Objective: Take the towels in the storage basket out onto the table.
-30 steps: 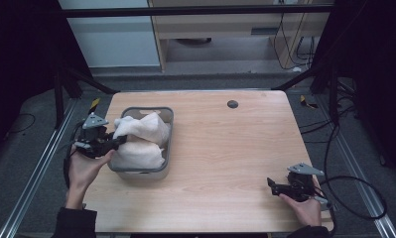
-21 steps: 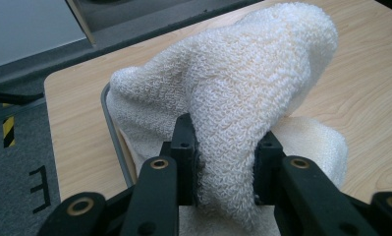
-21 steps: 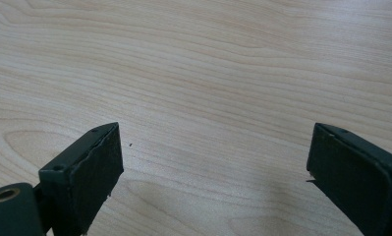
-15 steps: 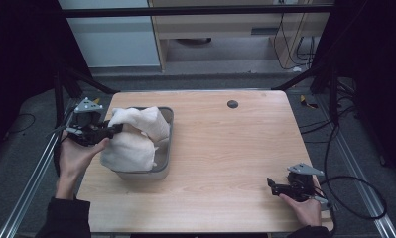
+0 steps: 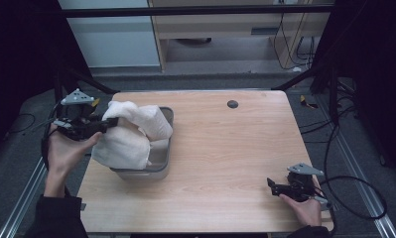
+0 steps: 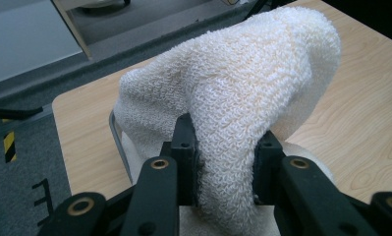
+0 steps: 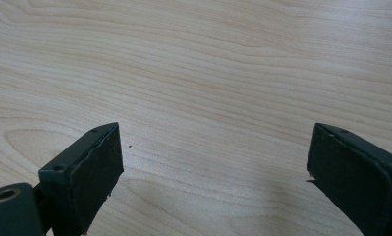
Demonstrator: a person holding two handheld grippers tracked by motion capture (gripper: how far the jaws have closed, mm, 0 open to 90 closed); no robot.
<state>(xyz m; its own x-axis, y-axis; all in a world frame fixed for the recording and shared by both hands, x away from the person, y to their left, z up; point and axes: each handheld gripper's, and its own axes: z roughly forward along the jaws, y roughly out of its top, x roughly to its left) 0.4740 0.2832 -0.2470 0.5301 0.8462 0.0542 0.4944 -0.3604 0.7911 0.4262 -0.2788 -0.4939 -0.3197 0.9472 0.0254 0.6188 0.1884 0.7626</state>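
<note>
A thick white towel (image 5: 131, 134) hangs half out of a grey metal tray (image 5: 158, 166) on the left of the wooden table. My left gripper (image 5: 108, 121) is shut on a fold of the towel (image 6: 242, 98) and holds it above the tray, with the rest draping down over the tray's left side. In the left gripper view both black jaws squeeze the cloth from either side. My right gripper (image 5: 271, 186) rests low near the table's front right corner; its jaws stand wide apart over bare wood (image 7: 213, 98) with nothing between them.
A small dark round hole (image 5: 232, 104) sits in the tabletop at the back. Black frame posts rise at both sides, and cables (image 5: 354, 198) trail off the right edge onto the grey floor.
My left gripper has risen with the towel, pulling it up and partly out of the tray. The right gripper has stayed where it was.
</note>
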